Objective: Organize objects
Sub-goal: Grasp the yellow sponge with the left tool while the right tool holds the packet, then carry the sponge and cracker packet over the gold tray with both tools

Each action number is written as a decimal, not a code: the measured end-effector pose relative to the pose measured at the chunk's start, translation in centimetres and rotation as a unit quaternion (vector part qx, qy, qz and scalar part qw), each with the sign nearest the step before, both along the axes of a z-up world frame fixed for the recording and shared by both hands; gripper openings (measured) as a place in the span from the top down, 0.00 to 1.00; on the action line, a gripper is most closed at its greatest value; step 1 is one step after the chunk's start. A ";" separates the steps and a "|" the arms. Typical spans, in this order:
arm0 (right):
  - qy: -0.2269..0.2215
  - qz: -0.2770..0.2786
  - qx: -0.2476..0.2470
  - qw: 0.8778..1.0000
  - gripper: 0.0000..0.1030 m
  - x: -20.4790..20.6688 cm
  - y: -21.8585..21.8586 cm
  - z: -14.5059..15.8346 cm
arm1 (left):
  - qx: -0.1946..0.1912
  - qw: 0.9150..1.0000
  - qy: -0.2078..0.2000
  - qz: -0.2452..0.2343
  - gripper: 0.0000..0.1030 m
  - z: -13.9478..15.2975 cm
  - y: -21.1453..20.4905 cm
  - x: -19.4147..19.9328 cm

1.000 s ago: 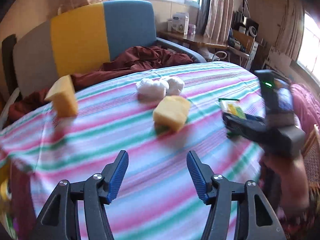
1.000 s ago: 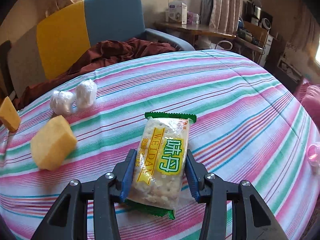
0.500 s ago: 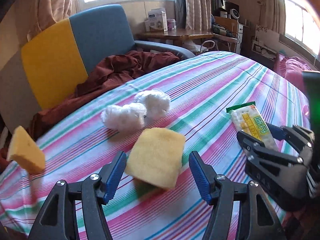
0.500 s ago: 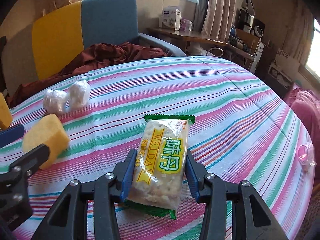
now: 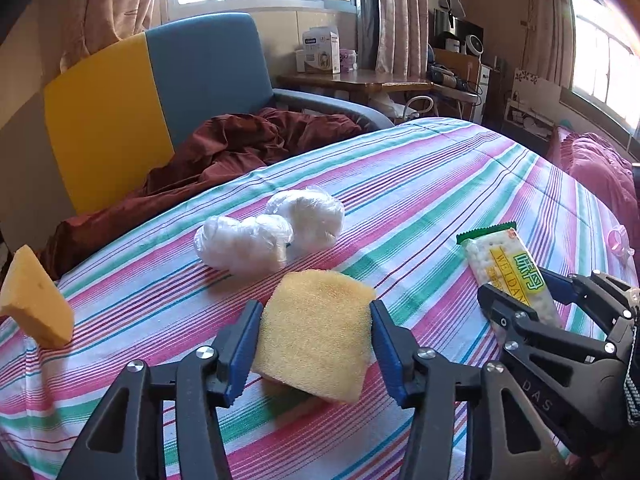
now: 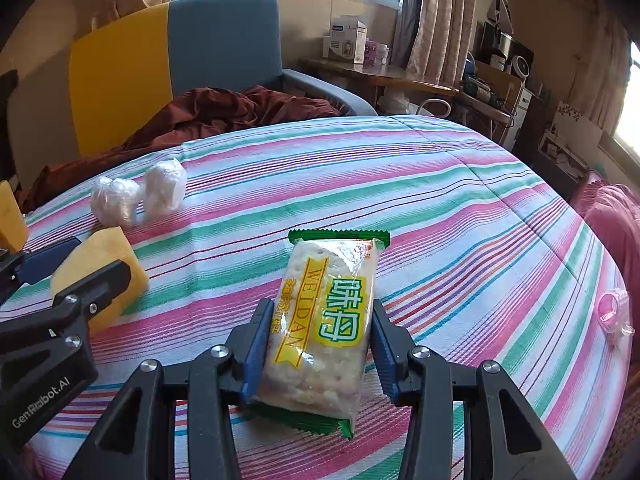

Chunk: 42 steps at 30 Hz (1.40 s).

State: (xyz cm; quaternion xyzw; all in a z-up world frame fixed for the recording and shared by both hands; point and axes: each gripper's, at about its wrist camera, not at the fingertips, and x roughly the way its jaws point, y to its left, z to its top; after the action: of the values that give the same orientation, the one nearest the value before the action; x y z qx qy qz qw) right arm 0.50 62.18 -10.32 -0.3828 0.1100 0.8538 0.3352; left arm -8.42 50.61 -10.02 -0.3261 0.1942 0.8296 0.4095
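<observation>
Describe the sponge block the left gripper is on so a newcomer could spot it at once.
On the striped bedcover, look just in front of the two plastic-wrapped white bundles. The yellow sponge block sits between the left gripper pads, which have just been closing on it. Unlike the other yellow sponge wedge at the cover's left edge, it is squarish.

hidden: bottom of the yellow sponge (image 5: 316,344) behind the blue pads | hidden: low end of the cracker pack (image 5: 514,276) behind the right gripper (image 5: 560,308) | cut off: sponge wedge (image 6: 10,216) at left edge | too small: words on the white box (image 5: 321,50)
</observation>
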 end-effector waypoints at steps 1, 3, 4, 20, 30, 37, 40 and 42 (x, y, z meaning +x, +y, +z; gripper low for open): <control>0.000 0.000 0.001 1.000 0.54 0.0 0.0 0.0 | 0.000 1.000 0.009 0.001 0.49 0.1 -0.1 0.3; 0.000 0.001 0.002 1.000 0.54 0.0 -0.1 0.0 | 0.002 1.000 0.029 0.002 0.50 0.4 -0.6 1.2; 0.001 0.001 0.002 1.000 0.55 0.0 -0.1 0.0 | 0.007 0.999 0.037 0.004 0.50 0.6 -0.9 1.5; 0.044 0.035 0.060 0.997 0.55 1.3 -3.6 2.1 | 0.067 0.994 0.056 0.064 0.50 2.5 -10.1 6.5; 0.046 0.084 0.072 0.993 0.55 2.8 -8.8 2.5 | 0.086 0.991 0.050 0.088 0.50 3.0 -15.1 9.2; 0.042 0.137 0.083 0.986 0.55 3.4 -12.7 2.6 | 0.116 0.986 0.019 0.119 0.50 4.8 -20.2 10.2; 0.036 0.159 0.084 0.983 0.55 3.3 -13.9 2.6 | 0.129 0.983 0.021 0.128 0.50 5.8 -22.4 10.6; 0.033 0.172 0.080 0.981 0.55 3.4 -14.7 2.6 | 0.134 0.981 0.024 0.139 0.50 6.4 -23.9 10.6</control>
State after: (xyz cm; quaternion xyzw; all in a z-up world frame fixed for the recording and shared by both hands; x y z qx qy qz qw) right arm 3.88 47.46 -7.75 -0.3395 -0.0149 0.9170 0.2090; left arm 2.14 26.70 -3.59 -0.2720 0.0443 0.9044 0.3256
